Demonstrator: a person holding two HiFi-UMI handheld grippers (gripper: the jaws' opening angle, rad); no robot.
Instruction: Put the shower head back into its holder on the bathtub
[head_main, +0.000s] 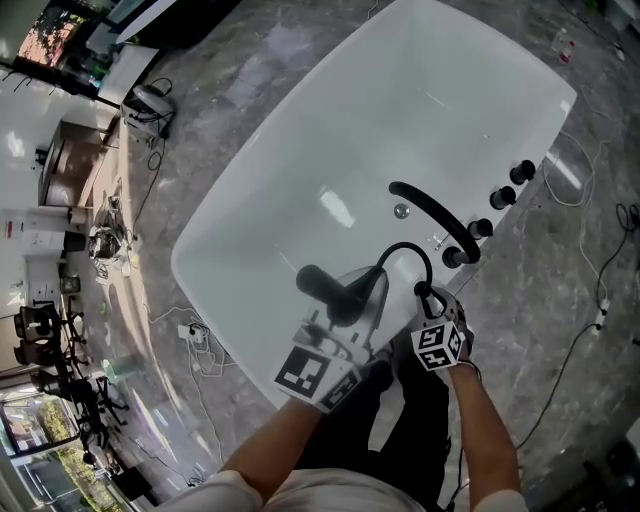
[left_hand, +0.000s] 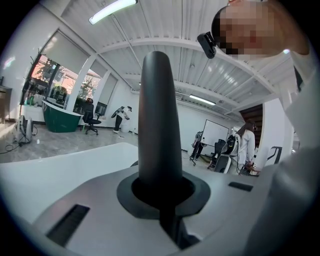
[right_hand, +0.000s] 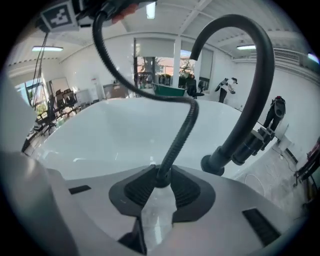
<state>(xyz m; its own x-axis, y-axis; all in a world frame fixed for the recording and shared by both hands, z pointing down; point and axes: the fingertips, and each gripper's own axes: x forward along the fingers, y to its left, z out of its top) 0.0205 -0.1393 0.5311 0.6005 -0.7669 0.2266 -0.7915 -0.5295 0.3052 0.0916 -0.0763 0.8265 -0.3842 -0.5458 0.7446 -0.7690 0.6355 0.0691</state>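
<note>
At the near rim of the white bathtub (head_main: 300, 150):
- **Left gripper** (left_hand: 162, 192): jaws closed tight on the black shower head (left_hand: 159, 125), whose handle runs straight out between them. It is held over the tub's edge.
- **Right gripper** (right_hand: 161, 180): just beside the tub's black spout (right_hand: 250, 100), pads pinched on the black ribbed hose (right_hand: 180, 135), which arcs up above the tub.
- **Black knobs** (head_main: 503, 196): lined along the tub's rim past the spout.

Black wand-like shower head (head_main: 325, 288) tilts above white bathtub (head_main: 420, 120) rim; hose (head_main: 405, 248) loops; holder seemingly hidden.
</note>
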